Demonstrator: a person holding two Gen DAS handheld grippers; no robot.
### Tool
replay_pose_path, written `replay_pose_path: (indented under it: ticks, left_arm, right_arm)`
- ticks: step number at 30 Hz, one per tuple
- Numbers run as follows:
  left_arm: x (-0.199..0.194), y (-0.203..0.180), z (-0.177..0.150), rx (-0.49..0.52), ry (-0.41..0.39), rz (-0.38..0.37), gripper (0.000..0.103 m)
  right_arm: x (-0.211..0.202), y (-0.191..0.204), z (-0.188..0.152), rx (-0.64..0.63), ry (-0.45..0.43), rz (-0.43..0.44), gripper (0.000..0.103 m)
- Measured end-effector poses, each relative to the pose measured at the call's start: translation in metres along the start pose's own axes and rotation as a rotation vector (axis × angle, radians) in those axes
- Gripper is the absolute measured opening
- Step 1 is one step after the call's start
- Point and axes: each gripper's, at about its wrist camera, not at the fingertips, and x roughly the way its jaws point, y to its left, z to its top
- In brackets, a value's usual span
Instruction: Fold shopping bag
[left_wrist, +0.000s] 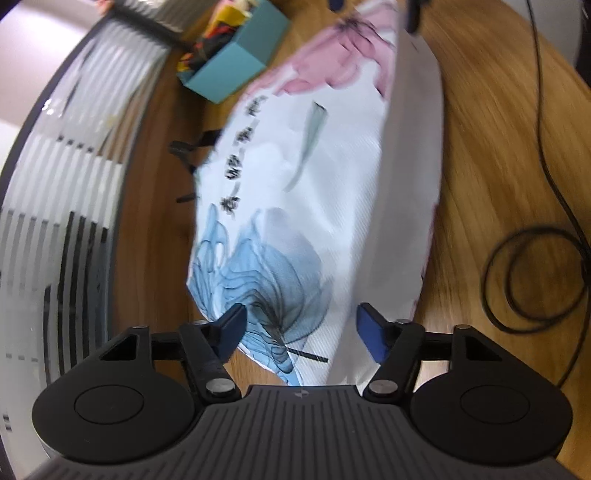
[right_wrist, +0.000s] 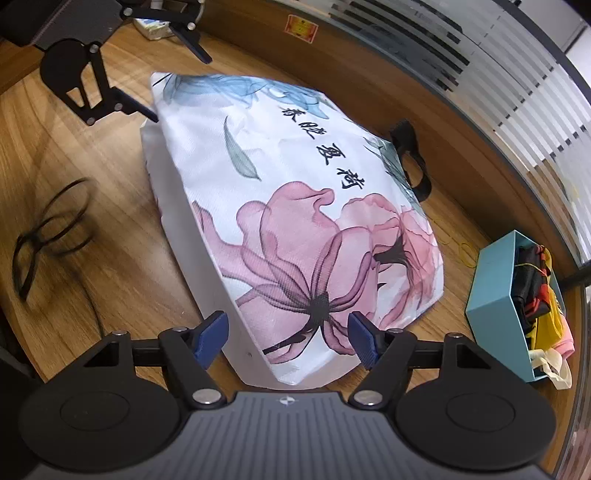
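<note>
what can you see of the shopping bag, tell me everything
The shopping bag lies flat on the wooden table, not yet folded. It looks like white woven fabric printed with a pink flower at one end, a blue flower at the other, and dark characters between. A plain white side panel shows along one edge, and black handles stick out at the opposite edge. The right tool and left tool each straddle an end corner, jaws open.

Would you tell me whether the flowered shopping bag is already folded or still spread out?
Still spread: the shopping bag lies flat at full length on the table, print up, handle showing.
</note>
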Motion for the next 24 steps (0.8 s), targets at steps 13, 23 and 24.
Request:
replay_pose_path:
  ticks: [13,23,24]
  left_arm:
    - [0.021,-0.017,-0.009,0.01,0.003,-0.031,0.046]
    - [0.04,-0.029,-0.008,0.0,0.039,-0.071,0.046]
    - [0.04,-0.03,-0.01,-0.008,0.043,-0.073,0.046]
  right_arm:
    - [0.016,-0.005,-0.003,0.039,0.053,-0.004,0.045]
    - [0.03,-0.013,-0.002,0.062,0.098,0.031,0.044]
    - [0.033,-0.012,-0.003,0.064,0.102,0.036,0.044]
